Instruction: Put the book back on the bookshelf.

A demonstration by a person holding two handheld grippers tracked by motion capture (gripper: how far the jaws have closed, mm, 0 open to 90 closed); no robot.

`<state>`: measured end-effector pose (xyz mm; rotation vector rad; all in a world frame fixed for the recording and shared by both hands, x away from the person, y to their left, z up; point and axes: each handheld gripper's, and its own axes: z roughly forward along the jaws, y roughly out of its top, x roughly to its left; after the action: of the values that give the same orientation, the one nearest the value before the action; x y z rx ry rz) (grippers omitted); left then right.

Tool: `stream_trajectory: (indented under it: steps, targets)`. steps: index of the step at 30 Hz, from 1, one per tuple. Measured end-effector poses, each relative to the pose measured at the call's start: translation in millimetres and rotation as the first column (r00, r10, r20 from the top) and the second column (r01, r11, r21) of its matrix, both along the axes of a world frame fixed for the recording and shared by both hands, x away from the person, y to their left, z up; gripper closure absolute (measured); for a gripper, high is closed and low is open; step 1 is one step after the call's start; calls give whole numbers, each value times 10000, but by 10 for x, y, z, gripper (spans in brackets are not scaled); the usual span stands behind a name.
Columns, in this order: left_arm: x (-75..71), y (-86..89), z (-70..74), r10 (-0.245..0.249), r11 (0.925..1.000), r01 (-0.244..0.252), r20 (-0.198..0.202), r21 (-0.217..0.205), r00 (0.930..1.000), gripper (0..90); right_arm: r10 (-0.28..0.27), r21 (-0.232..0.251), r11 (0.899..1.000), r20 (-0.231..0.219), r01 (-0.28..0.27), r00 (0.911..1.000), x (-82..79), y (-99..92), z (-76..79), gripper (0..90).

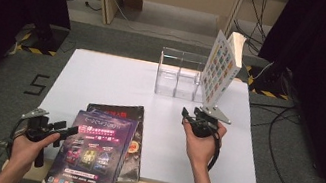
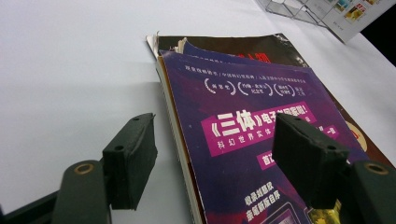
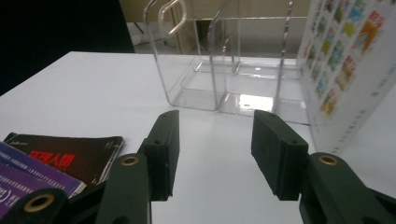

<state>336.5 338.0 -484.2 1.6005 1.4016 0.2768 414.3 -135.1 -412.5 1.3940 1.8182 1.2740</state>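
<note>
Your right gripper (image 3: 212, 154): jaws spread wide, nothing between pads, touching nothing. Ahead of it, one clear acrylic rack (image 3: 224, 70); one white picture-grid book (image 1: 221, 68) stands upright at rack's far end, just beyond your gripper. Your left gripper (image 2: 224, 161): released, jaws straddling edge of purple book (image 2: 252, 140), one pad over cover, other beside it; contact unclear. Books counted: three, one black book (image 1: 135, 137) under purple.

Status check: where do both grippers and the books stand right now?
Left gripper open, jaws straddling the purple book's edge. Right gripper open, nothing between its jaws. White book leans upright at the clear rack's right end. Nothing blocks the rack slots.
</note>
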Motion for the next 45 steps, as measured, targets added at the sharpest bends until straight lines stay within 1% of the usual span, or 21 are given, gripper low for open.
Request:
stream_trajectory:
  steps: [8, 12, 17, 20, 24, 34, 38, 42, 45]
  targets:
    - [2, 13, -9, 42, 10000, -42, -59, -29, 10000, 298, 439, 13, 9990, -166, -439, 9989, -28, 195, -74, 522]
    - [4, 13, -15, 11, 10000, -12, -155, -59, 9999, 300, 759, 4, 9971, -261, -759, 9968, -51, 309, -113, 520]
    - [2, 3, -18, -58, 9999, 56, -202, -86, 9998, 309, 1180, 59, 9930, -556, -1178, 9915, -68, 462, -183, 515]
    - [5, 4, -23, -66, 10000, 64, -266, -72, 9996, 327, 1375, 71, 9905, -628, -1373, 9885, -76, 543, -212, 515]
    - [3, 13, -26, -61, 9999, 57, -276, -162, 9996, 360, 1610, 76, 9869, -782, -1609, 9838, -86, 654, -258, 514]
    - [15, 14, -54, -66, 9993, 47, -518, -371, 9986, 497, 2001, 53, 9796, -1051, -2007, 9741, -106, 831, -360, 513]
    - [19, 26, -67, 99, 9987, -131, -649, -496, 9978, 558, 2185, 7, 9755, -1132, -2198, 9693, -115, 907, -390, 518]
    - [11, 42, -57, 274, 9982, -306, -614, -523, 9977, 622, 2335, 8, 9719, -1255, -2353, 9642, -115, 970, -428, 522]
    - [3, 56, -42, 399, 9973, -434, -578, -600, 9975, 704, 2442, 3, 9692, -1298, -2463, 9610, -120, 1010, -442, 526]
